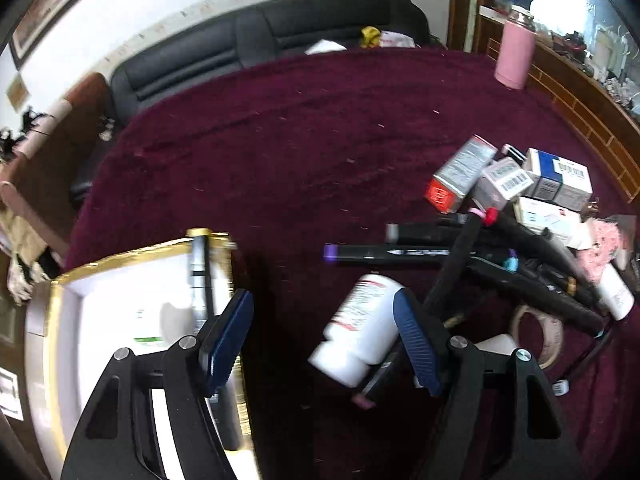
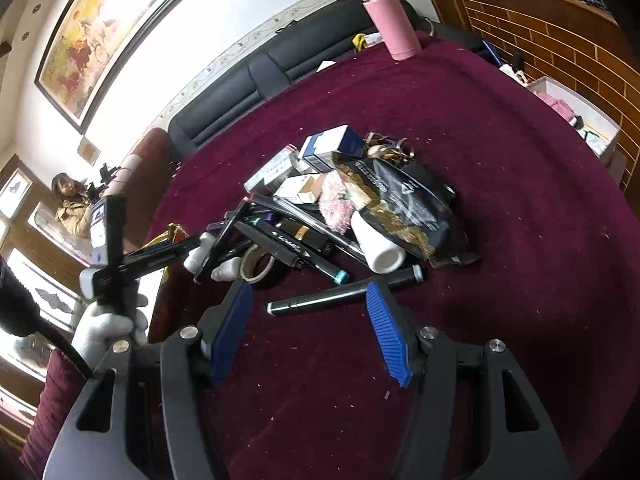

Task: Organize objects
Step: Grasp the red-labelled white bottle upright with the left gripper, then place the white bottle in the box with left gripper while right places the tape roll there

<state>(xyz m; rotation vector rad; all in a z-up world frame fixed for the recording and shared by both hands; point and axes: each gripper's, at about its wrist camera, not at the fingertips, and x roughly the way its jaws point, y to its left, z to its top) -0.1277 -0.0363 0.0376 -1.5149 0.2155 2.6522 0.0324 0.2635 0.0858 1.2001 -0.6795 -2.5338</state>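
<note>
Both jaws apart: a grey-capped marker [image 2: 344,295] lies just ahead of the right gripper [image 2: 310,330]; a white pill bottle [image 1: 358,330] lies beside the left gripper's [image 1: 324,344] right finger.

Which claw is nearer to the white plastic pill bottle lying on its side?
Left. The left claw is open right beside the white plastic pill bottle. The right claw is open over a dark marker, farther away.

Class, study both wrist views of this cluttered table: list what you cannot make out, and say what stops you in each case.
- Contents of the gold-rimmed box: left wrist view, blurred and partly behind the left gripper.
- White bottle label: left wrist view, motion blur.
- Carton print: left wrist view, too small.
- Items under the black pouch: right wrist view, covered by it.
- Marker colour: right wrist view, far end behind the right gripper finger.
</note>
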